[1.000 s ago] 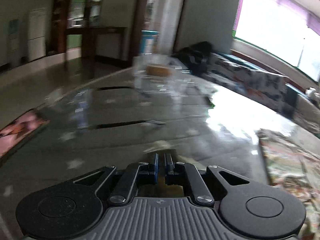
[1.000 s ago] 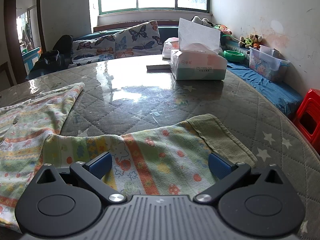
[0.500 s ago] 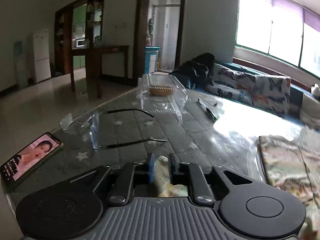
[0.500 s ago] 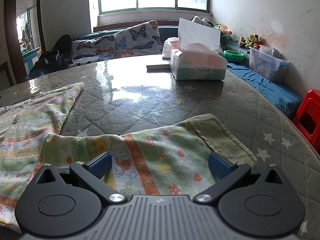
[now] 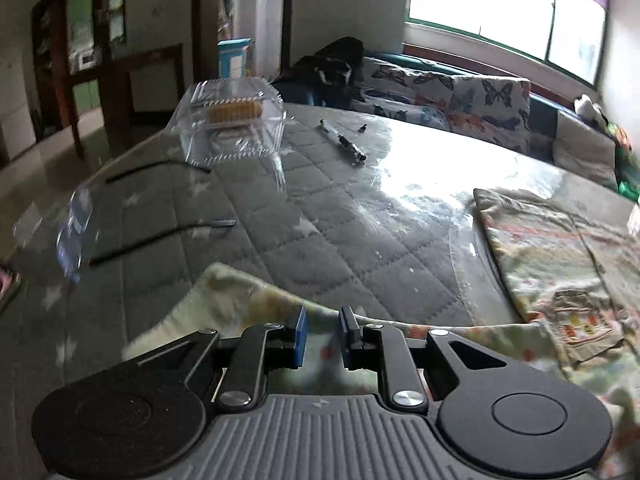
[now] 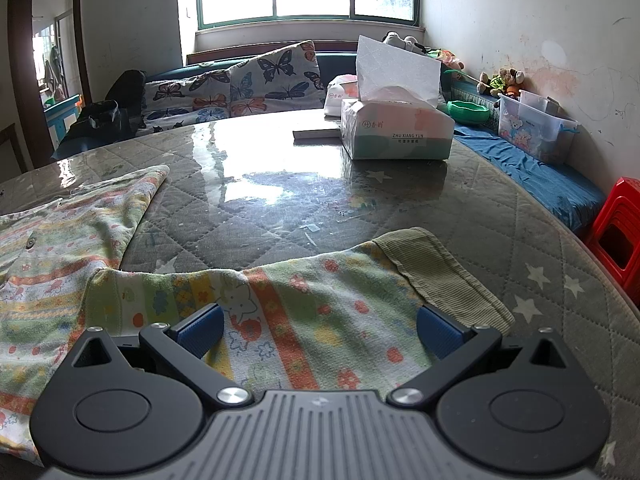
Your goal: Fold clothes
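On the grey quilted, glossy surface [image 6: 460, 208], a child's pastel printed cotton garment [image 6: 304, 300] is spread flat, presumably so its sleeves can be folded inward. One sleeve, ending in a ribbed olive cuff [image 6: 436, 276] at one o'clock in the right view, is straddled by the right claw [image 6: 320, 332], whose jaws are held wide apart and grip nothing. The opposite sleeve is seen between the nearly closed jaws of the left claw [image 5: 323, 334]; whether it is actually clamped cannot be told.
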### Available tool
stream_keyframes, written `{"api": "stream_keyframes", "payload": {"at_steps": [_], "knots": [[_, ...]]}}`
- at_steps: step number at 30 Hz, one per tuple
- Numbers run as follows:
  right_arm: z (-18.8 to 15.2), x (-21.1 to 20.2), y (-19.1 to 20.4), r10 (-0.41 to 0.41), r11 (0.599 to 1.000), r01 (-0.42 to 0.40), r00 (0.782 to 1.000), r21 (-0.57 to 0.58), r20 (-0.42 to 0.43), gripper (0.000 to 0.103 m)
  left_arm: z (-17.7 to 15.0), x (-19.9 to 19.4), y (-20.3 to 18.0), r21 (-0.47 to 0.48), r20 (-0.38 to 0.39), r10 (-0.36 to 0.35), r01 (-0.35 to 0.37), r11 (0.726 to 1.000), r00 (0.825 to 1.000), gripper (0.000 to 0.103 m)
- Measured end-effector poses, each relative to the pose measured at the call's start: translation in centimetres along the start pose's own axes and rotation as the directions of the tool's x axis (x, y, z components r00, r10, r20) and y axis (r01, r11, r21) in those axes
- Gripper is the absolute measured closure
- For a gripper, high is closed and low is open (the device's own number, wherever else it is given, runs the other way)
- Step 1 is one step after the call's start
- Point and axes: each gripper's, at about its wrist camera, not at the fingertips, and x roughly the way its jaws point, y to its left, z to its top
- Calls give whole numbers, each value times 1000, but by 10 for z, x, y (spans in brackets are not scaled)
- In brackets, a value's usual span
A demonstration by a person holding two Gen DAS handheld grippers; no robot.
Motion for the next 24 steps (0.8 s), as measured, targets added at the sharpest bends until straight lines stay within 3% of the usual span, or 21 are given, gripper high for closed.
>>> {"api": "stream_keyframes", "payload": {"at_steps": [4,8,13,19,24], "knots": [[0,0,0,0,1000,0,1000,0,0,0,2,11,-2,47,30,9,-10,999,1000,82],[0,0,0,0,1000,0,1000,0,0,0,4,13,3,30,30,32,-33,999,999,67],[0,0,0,0,1000,0,1000,0,0,0,1,5,19,6,32,76,-77,997,997,69],[0,0,0,0,1000,0,1000,0,0,0,-2,-28,-11,-23,34,-91,92,996,995,70],[0,0,0,-1,1000,1,1000,0,0,0,-14,-45,-65,64,11,-279,278,959,960,68]]}}
